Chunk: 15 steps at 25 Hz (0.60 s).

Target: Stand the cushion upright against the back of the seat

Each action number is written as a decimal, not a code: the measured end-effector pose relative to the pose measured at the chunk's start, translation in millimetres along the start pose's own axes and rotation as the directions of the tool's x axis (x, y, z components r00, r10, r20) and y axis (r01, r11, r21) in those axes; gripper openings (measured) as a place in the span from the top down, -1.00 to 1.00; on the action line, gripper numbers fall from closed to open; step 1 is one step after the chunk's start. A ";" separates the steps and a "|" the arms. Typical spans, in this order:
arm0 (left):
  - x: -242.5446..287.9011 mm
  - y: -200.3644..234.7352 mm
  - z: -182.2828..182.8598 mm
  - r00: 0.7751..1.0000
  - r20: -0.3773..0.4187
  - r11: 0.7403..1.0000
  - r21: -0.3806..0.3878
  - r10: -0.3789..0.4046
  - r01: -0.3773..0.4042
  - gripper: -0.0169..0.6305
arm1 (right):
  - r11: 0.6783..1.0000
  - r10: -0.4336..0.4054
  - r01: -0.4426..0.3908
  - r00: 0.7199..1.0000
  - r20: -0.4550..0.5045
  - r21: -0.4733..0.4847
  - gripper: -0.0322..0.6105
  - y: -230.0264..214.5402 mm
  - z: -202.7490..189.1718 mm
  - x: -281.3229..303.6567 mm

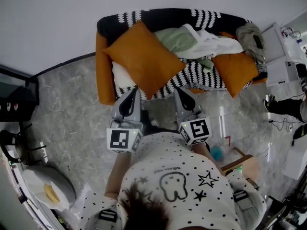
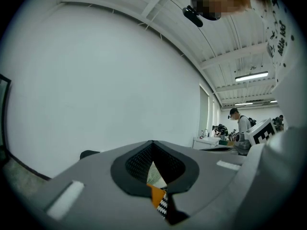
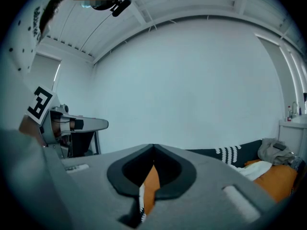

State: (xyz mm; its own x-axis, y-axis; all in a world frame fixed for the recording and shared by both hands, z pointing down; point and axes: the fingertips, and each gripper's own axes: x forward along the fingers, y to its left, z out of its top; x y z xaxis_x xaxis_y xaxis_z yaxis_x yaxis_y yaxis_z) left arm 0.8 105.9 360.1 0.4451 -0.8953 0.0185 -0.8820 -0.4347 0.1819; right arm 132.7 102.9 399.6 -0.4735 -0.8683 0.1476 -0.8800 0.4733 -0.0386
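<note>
A large orange cushion (image 1: 143, 57) lies tilted on the left of the sofa seat (image 1: 201, 75), leaning partly on the black-and-white striped back (image 1: 163, 18). A second orange cushion (image 1: 236, 70) lies at the seat's right end. My left gripper (image 1: 130, 92) is shut and empty, its tips at the seat's front edge just below the large cushion's lower corner. My right gripper (image 1: 181, 91) is also shut and empty, beside it to the right. In the left gripper view the jaws (image 2: 153, 147) meet, with a sliver of orange fabric (image 2: 156, 194) behind them. The right gripper view shows the same: closed jaws (image 3: 153, 150), the cushion (image 3: 151, 186) beyond.
Green cloth (image 1: 176, 38), white cloth (image 1: 211, 44) and a grey garment (image 1: 249, 38) are heaped on the seat's middle and right. The sofa's orange arm (image 1: 102, 75) stands at left. White furniture (image 1: 283, 66) is at right, a cardboard box (image 1: 240, 162) by my right side.
</note>
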 end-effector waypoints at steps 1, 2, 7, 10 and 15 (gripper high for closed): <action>3.2 4.5 1.7 1.000 -0.001 1.000 -0.002 -0.001 0.001 0.96 | 1.000 -0.004 0.004 1.000 0.000 0.000 0.90 -0.4 1.6 4.9; 6.5 9.8 3.8 1.000 -0.002 1.000 -0.003 0.001 -0.001 0.96 | 1.000 -0.007 0.007 1.000 0.000 -0.001 0.90 -0.4 3.6 10.2; 22.4 43.5 17.3 1.000 0.000 1.000 0.005 0.001 -0.001 0.96 | 1.000 -0.022 0.022 1.000 -0.002 0.001 0.90 3.0 13.9 40.7; 28.4 64.0 27.9 1.000 0.001 1.000 0.009 -0.002 0.002 0.96 | 1.000 -0.028 0.028 1.000 -0.003 0.001 0.90 10.1 20.1 59.5; 36.2 91.2 32.6 1.000 0.003 1.000 0.000 -0.013 0.013 0.96 | 0.999 -0.040 0.040 0.999 0.004 -0.008 0.90 20.0 26.8 84.5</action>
State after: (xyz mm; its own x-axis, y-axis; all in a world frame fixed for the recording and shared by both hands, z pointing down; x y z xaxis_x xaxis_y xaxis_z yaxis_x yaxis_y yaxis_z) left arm -68.5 30.7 345.3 0.4566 -0.8896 0.0135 -0.8759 -0.4468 0.1821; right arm 74.1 35.0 384.8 -0.4384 -0.8869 0.1455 -0.8978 0.4397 -0.0244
